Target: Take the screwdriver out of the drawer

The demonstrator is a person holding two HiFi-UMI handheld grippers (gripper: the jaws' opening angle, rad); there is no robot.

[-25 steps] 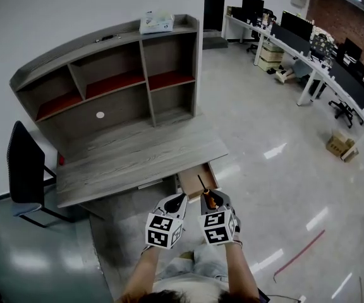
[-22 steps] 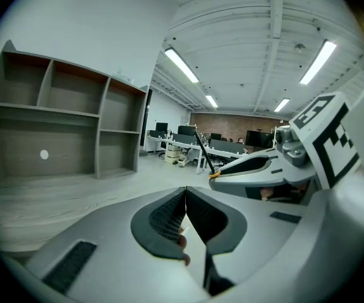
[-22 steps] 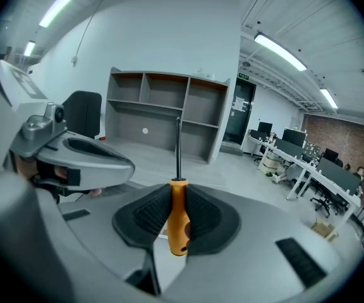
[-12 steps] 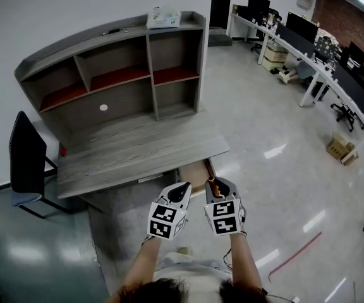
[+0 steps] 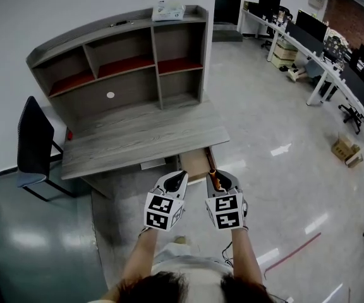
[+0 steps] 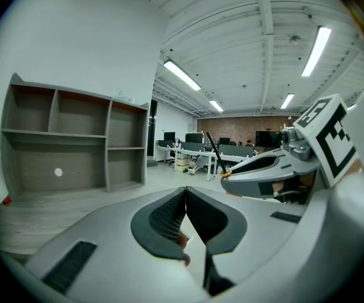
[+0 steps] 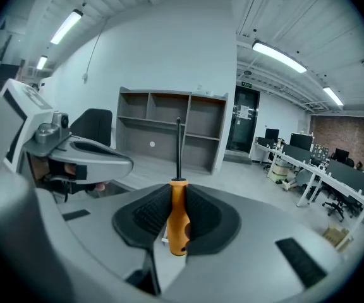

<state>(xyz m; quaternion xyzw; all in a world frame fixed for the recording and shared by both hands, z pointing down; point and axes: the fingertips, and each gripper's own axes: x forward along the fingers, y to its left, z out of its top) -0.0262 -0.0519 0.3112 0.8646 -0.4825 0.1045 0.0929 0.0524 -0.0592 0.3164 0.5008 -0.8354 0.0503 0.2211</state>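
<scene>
right gripper [image 7: 177,197] clamped on screwdriver [image 7: 178,229] handle, frame centre | left gripper [image 6: 186,197] pinched together, empty | likely light, rigid; handle grips best

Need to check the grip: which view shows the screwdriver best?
Right gripper view: the screwdriver sits large and central, clamped in the right gripper. Head view shows a tiny orange bit; left gripper view, only its shaft.

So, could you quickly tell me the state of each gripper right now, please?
Left gripper: tongs closed, nothing between them.
Right gripper: tongs closed on the screwdriver, by its orange handle.
</scene>
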